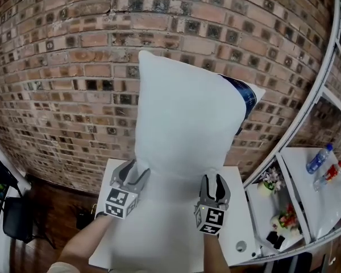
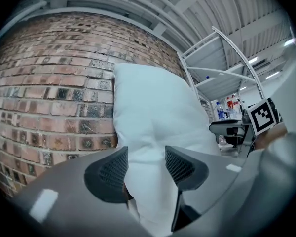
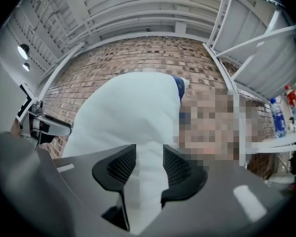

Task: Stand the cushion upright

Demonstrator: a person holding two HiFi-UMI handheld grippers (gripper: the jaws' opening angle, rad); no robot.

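A big white cushion stands on end on the small white table and leans toward the brick wall. My left gripper is shut on the cushion's lower left side, my right gripper on its lower right side. In the left gripper view, a fold of the cushion is pinched between the ribbed pads of the left gripper. In the right gripper view the cushion runs down between the pads of the right gripper, which press on it. Both grippers point about level.
A dark blue thing peeks out behind the cushion's top right corner. White shelving at the right carries bottles and small flowers. A black chair stands on the floor at the left. The brick wall is close behind.
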